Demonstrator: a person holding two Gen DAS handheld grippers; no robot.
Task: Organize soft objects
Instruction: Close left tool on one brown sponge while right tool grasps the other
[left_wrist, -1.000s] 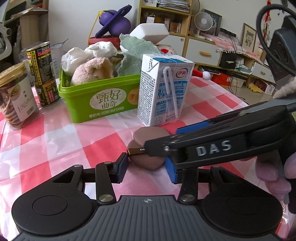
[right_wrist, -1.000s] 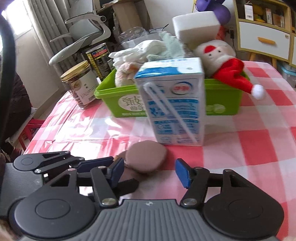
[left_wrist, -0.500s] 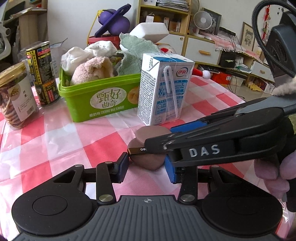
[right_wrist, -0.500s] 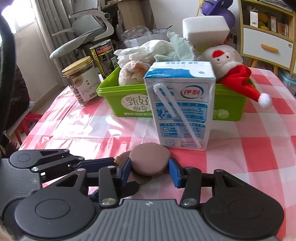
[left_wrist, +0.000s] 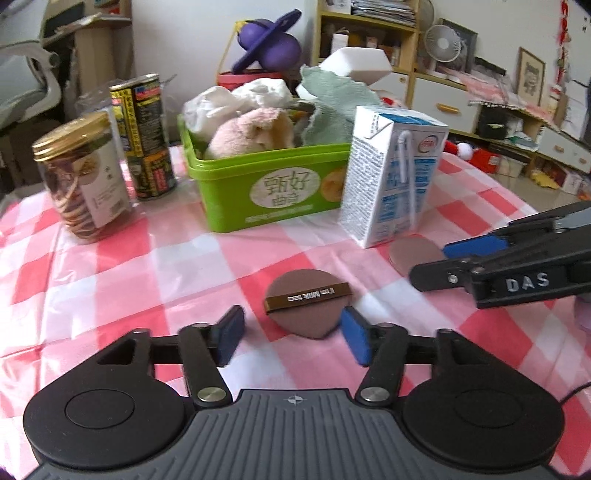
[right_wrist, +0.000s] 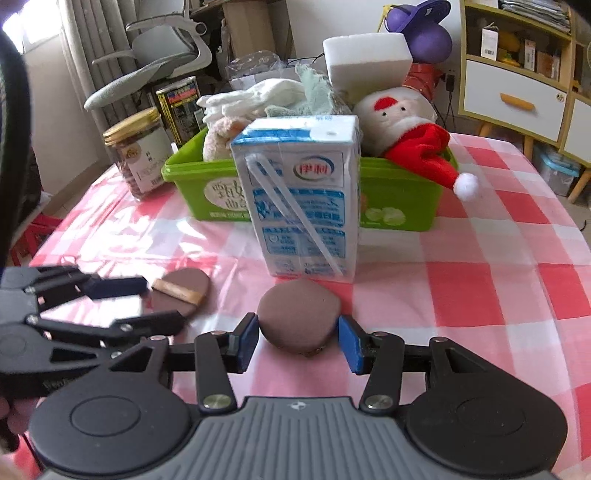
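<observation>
Two brown makeup puffs lie on the checked tablecloth. One with a brown ribbon band (left_wrist: 308, 303) sits between the fingers of my open left gripper (left_wrist: 291, 338); it also shows in the right wrist view (right_wrist: 181, 291). The other puff (right_wrist: 298, 315) sits between the pads of my right gripper (right_wrist: 297, 343), which closes around it; it also shows in the left wrist view (left_wrist: 415, 253). A green tub (left_wrist: 273, 192) behind holds a pink plush (left_wrist: 255, 129), white and green cloths, a white sponge (right_wrist: 367, 59) and a Santa plush (right_wrist: 406, 125).
A milk carton (right_wrist: 303, 192) stands just in front of the tub, right behind the right puff. A gold-lidded cookie jar (left_wrist: 81, 177) and a black and yellow can (left_wrist: 146, 136) stand left of the tub. Shelves and an office chair are beyond the table.
The two grippers have drawn apart, the left one moving left. The stacked puffs are now separated, one in front of each gripper. The left gripper opened wider.
</observation>
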